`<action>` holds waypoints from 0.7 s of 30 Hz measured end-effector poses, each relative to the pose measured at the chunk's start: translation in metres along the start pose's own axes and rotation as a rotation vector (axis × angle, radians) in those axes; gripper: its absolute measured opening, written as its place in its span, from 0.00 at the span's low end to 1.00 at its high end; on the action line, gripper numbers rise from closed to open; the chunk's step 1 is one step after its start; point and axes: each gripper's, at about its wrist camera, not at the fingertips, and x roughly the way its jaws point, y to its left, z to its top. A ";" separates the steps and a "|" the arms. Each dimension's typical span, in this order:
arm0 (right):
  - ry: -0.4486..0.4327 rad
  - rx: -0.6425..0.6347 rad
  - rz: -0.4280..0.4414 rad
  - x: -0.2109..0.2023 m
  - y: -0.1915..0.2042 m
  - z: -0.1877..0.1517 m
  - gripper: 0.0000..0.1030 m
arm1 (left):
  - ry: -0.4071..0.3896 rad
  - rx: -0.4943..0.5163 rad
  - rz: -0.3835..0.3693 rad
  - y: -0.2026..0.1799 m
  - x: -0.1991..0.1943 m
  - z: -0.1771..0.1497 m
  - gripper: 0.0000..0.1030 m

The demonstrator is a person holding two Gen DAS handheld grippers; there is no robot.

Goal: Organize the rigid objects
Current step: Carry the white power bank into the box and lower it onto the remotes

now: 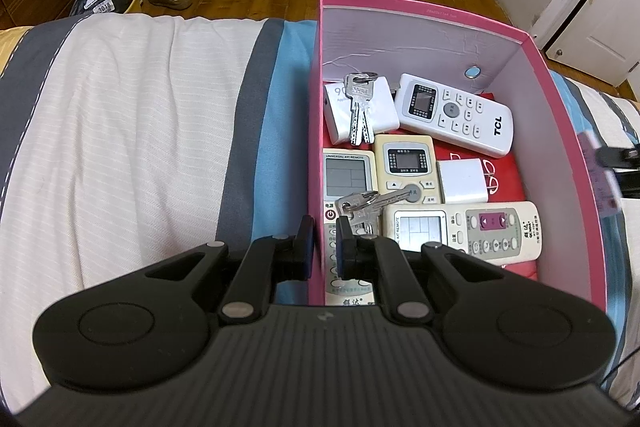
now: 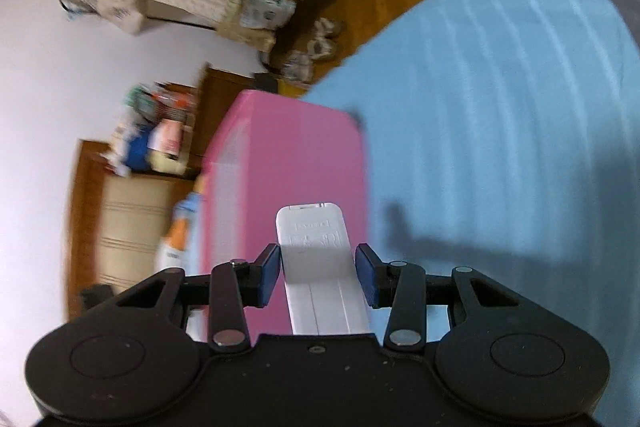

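Two grippers are at work: your left gripper (image 1: 323,247) pinches the near wall of the pink box (image 1: 552,95), one finger inside, one outside. Your right gripper (image 2: 318,277) clamps a white remote (image 2: 320,267), back side up, just above the box's pink side. Farther inside lie more remotes, two key bunches (image 1: 359,109) and a white charger (image 1: 462,181), on the striped bedspread (image 1: 140,127).

The left wrist view is sharp and evenly lit by soft indoor light, with fisheye bending at its edges. The right wrist view is motion-blurred, especially left of the pink box (image 2: 288,163); a dark shadow, perhaps the gripper's, lies right of it.
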 end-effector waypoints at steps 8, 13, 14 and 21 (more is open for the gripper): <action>0.089 -0.154 0.086 0.024 0.074 -0.022 0.46 | 0.000 0.001 -0.001 0.000 0.001 0.000 0.08; 0.155 -0.378 0.038 0.051 0.127 -0.035 0.46 | -0.001 -0.003 -0.006 0.001 0.000 0.000 0.08; 0.169 -0.437 0.012 0.060 0.138 -0.038 0.46 | -0.001 -0.005 -0.007 0.001 0.000 0.000 0.08; 0.295 -0.716 -0.186 0.116 0.163 -0.058 0.45 | 0.000 -0.013 -0.022 0.006 0.000 -0.001 0.08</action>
